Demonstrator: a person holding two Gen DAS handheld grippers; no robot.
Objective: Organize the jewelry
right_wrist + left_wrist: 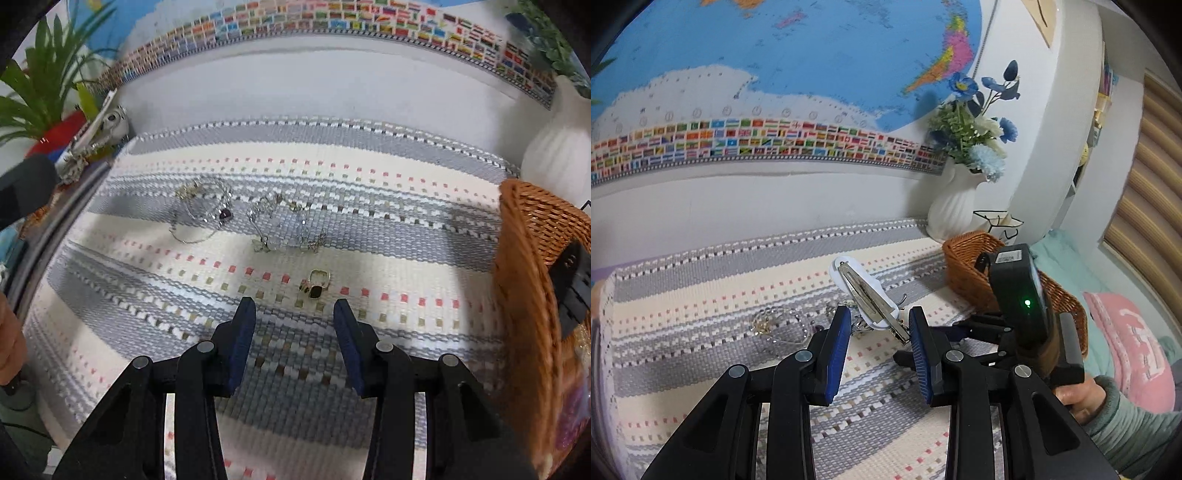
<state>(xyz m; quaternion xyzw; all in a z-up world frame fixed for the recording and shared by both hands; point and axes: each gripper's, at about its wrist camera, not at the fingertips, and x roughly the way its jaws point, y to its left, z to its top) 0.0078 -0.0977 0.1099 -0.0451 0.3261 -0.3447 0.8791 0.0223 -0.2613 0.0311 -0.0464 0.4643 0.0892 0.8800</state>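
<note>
My left gripper (877, 326) has its jaws apart, and a white hair clip with a metal clasp (866, 291) rests tilted against the right finger's tip, raised above the striped woven mat (713, 291). The same clip shows at the far left of the right wrist view (90, 138). My right gripper (294, 314) is open and empty over the mat. Just ahead of it lies a gold ring with a black stone (316, 284). Farther on lie a silver chain with a dark stone (207, 214) and a tangle of silver pieces (280, 225).
A brown wicker basket (532, 266) stands at the right edge of the mat, with a black object inside. A white vase of blue flowers (955, 206) stands behind it. A green plant in a red pot (48, 110) is at the left. A map covers the wall.
</note>
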